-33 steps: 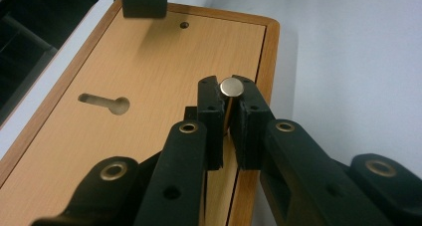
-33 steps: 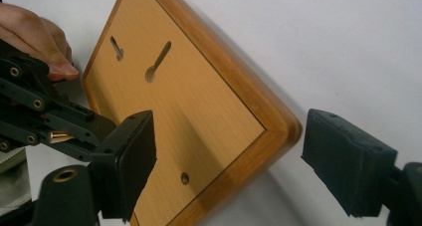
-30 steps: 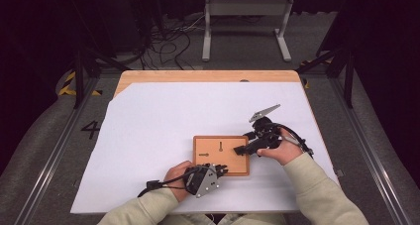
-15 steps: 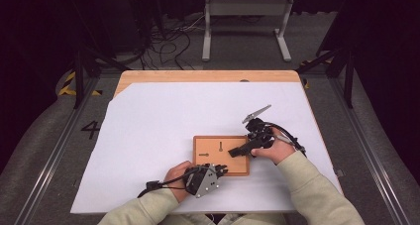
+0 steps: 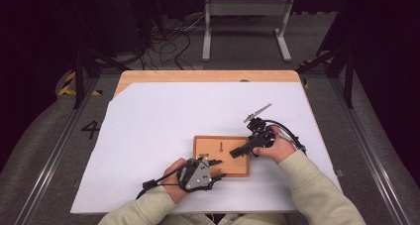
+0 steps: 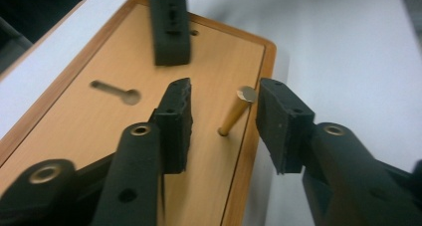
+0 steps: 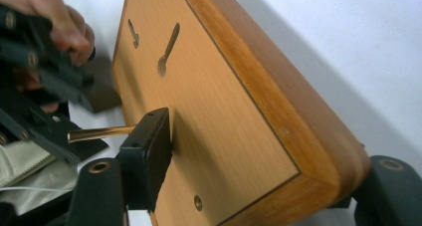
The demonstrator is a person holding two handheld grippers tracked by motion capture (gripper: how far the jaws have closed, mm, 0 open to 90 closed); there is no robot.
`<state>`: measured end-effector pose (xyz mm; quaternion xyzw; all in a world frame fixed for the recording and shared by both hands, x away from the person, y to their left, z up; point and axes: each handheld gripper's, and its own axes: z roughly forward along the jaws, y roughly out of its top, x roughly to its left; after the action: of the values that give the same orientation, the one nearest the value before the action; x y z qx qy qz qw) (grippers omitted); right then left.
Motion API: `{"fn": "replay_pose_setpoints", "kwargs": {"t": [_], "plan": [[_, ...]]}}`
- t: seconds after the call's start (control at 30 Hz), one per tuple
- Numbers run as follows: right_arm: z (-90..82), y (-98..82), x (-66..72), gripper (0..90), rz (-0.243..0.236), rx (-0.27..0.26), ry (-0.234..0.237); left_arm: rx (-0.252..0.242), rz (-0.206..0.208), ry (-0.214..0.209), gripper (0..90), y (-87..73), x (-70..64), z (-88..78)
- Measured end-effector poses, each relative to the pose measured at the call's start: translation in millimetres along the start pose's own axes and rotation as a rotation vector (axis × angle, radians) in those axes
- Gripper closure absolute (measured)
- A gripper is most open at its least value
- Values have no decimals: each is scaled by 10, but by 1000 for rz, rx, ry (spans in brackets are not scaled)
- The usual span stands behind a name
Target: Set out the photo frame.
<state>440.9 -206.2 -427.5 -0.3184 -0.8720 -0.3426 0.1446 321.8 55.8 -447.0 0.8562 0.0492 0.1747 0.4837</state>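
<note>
A small wooden board point(image 5: 208, 146) with a keyhole slot point(image 6: 117, 91) lies on the white sheet. A brass pin point(image 6: 238, 111) stands tilted near the board's edge. My left gripper point(image 6: 224, 104) is open; its jaws have just been opening and the pin stands free between them, its head close to one pad. In the high view the left gripper point(image 5: 218, 168) sits at the board's near edge. My right gripper point(image 7: 268, 161) straddles a corner of the board point(image 7: 239, 111), one pad flat on its top face; its jaws have just been closing. The right gripper point(image 5: 236, 152) reaches in from the right.
The white sheet point(image 5: 163, 121) covers most of the wooden table point(image 5: 208, 76), with free room to the left and behind the board. A metal stand point(image 5: 245, 17) and cables lie on the floor beyond the far edge. Sleeved forearms come in from the bottom.
The left jaws have parted from shut. The right gripper has shifted left, further over the board's right corner. The board has stayed in place.
</note>
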Motion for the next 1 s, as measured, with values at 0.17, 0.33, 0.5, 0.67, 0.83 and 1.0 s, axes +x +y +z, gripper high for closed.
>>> {"fn": "replay_pose_setpoints", "kwargs": {"t": [0.17, 0.33, 0.5, 0.67, 0.83, 1.0], "plan": [[-69, -4, 37, 438, -26, 2, 17, -67, -69, -7, 453, 30, 94, -166], [-137, -11, 94, 507, -55, 9, 34, -167, -128, 37, 430, 59, 207, -481], [-164, -13, 148, 527, -92, 16, 27, -186, -151, 75, 425, 35, 279, -602], [-196, -8, 225, 549, -160, 36, 16, -210, -196, 139, 428, -24, 399, -750], [-237, -31, 341, 591, -232, 61, 8, -245, -241, 174, 434, -70, 485, -839], [-272, -59, 422, 633, -286, 83, 13, -245, -262, 212, 434, -118, 541, -912]]}}
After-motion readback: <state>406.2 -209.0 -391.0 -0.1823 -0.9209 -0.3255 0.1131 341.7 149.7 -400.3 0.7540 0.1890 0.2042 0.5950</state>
